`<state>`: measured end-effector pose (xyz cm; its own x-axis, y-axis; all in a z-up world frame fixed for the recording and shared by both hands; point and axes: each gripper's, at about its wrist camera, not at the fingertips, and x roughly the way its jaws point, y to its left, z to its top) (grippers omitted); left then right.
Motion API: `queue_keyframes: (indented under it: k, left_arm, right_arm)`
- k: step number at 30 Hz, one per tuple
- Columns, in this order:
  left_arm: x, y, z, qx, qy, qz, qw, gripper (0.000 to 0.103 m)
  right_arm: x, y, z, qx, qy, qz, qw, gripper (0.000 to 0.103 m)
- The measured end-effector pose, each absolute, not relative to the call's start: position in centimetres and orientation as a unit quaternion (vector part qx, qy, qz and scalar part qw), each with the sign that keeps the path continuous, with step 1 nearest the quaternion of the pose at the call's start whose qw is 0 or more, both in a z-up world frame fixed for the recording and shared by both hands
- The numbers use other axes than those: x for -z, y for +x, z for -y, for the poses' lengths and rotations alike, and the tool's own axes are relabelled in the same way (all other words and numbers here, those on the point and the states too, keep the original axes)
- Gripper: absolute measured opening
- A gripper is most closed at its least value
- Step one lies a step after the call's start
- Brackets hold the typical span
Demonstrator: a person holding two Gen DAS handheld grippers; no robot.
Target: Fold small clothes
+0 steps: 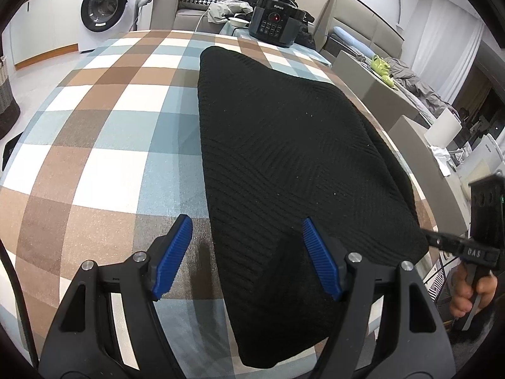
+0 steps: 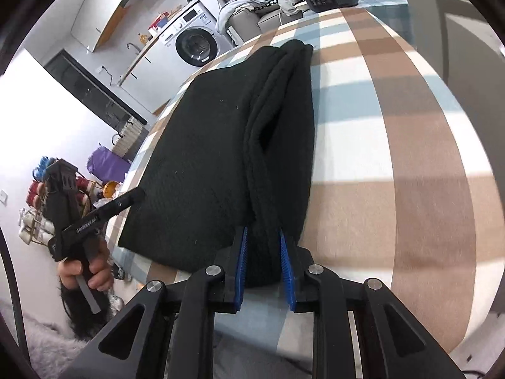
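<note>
A black knit garment lies folded on the checked tablecloth. My left gripper is open, its blue pads straddling the garment's near left edge, low over the cloth. In the right wrist view the garment shows stacked folded layers along its right side. My right gripper is shut on the thick near corner of those layers, the fabric pinched between the blue pads. The right gripper also shows at the right edge of the left wrist view, at the garment's corner. The left gripper shows at the left of the right wrist view.
A black electric cooker stands at the table's far edge. Beyond are a sofa with clothes and a washing machine. The table edge runs close along the garment's right side. Grey chairs stand to the right.
</note>
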<state>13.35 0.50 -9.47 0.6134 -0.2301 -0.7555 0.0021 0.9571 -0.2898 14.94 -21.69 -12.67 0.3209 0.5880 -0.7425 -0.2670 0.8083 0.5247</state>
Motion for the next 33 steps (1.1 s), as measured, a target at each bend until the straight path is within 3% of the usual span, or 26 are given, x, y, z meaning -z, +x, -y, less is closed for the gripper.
queue_keyframes:
  k: [10, 17, 23, 33]
  left_arm:
    - [7.4, 12.0, 3.4, 0.125, -0.073, -0.403, 0.904, 0.070]
    - [9.3, 10.8, 6.9, 0.171, -0.010, -0.422, 0.890, 0.071]
    - [10.5, 10.8, 5.8, 0.170, -0.016, -0.434, 0.884, 0.072]
    - [9.3, 10.4, 3.1, 0.159, -0.072, -0.428, 0.887, 0.074]
  right_arm:
    - [7.5, 12.8, 19.7, -0.263, 0.113, -0.425, 0.859, 0.021]
    - [10.6, 14.1, 14.4, -0.288, 0.040, -0.444, 0.848, 0.022]
    - [11.3, 13.2, 16.9, -0.257, 0.046, -0.442, 0.858, 0.022]
    - [10.4, 13.5, 18.4, -0.251, 0.100, -0.438, 0.857, 0.037]
